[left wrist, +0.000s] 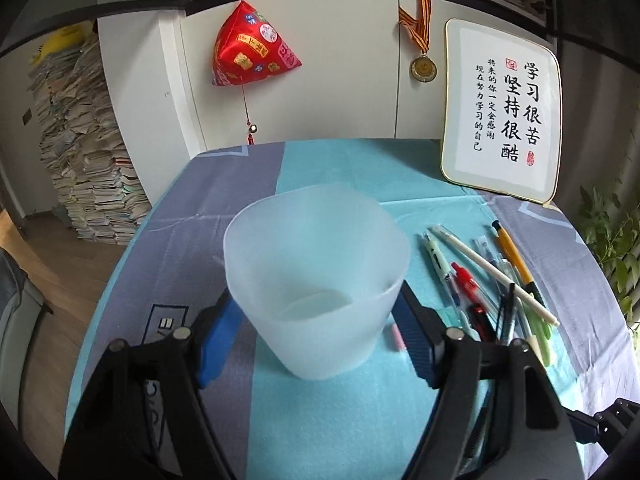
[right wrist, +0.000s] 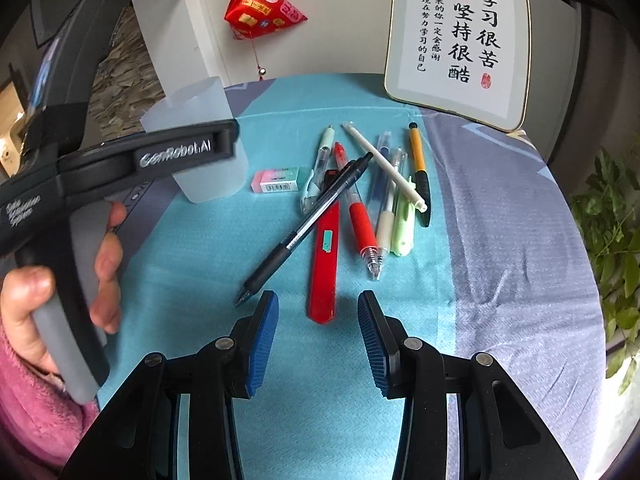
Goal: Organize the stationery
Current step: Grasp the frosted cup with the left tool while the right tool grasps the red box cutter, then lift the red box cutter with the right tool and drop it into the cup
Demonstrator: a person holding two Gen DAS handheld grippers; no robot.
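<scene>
Left gripper [left wrist: 316,320]: jaws closed against both sides of the cup [left wrist: 316,276], which stood upright on the tablecloth [left wrist: 340,420].
Right gripper [right wrist: 318,336]: jaws wide apart, holding nothing.
Pens [right wrist: 360,184]: piled right of the cup.
Eraser [right wrist: 276,180]: between cup and pens.

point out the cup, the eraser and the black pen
cup [left wrist: 316,264], left wrist view, front wall
eraser [right wrist: 277,180], right wrist view, middle of its sleeve
black pen [right wrist: 308,224], right wrist view, clear barrel above the grip
</scene>
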